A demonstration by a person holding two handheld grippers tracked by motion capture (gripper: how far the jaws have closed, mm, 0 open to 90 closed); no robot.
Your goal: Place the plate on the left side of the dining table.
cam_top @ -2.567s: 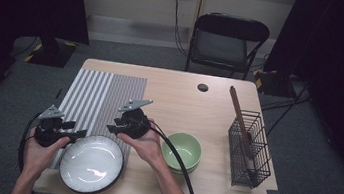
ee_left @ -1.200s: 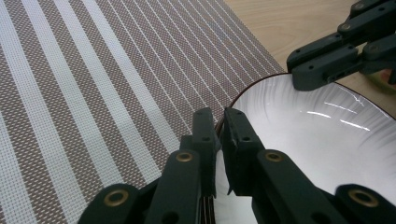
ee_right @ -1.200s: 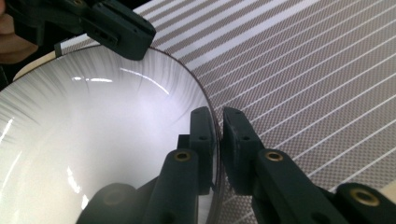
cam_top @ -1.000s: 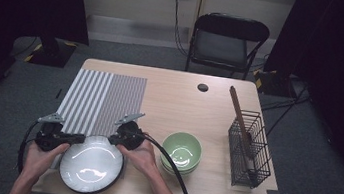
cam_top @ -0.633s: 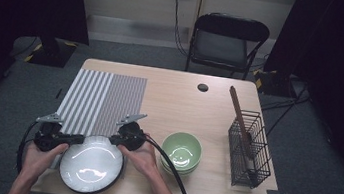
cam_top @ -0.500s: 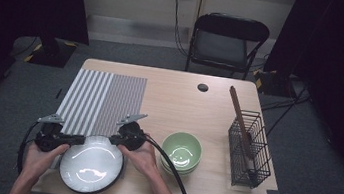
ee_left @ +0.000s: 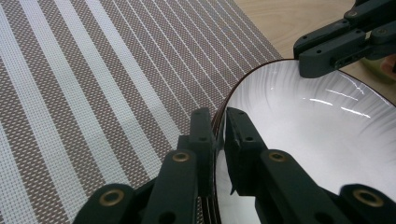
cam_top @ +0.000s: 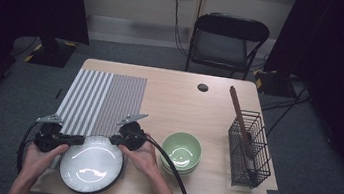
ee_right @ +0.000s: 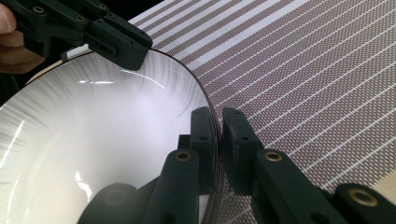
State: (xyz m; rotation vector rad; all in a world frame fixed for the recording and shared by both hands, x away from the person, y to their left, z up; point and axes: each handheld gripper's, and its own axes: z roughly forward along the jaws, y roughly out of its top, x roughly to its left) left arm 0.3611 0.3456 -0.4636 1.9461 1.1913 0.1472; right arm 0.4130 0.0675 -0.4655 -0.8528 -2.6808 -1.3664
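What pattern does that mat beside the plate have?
The mat has brown and white woven stripes, some wide and some thin. The left gripper view shows it best.

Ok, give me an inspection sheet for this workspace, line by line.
Surface: wooden table, striped placemat at its left.
Job's things: white plate at the near edge, gripped at both sides of its rim.
Clutter: stacked green bowls; black wire basket holding a brown stick; small black disc.
Grippers: left claw shut on the plate's rim; right claw shut on the opposite rim.
Cables: black cable trails from the right claw.
Surroundings: folding chair, dark curtains.
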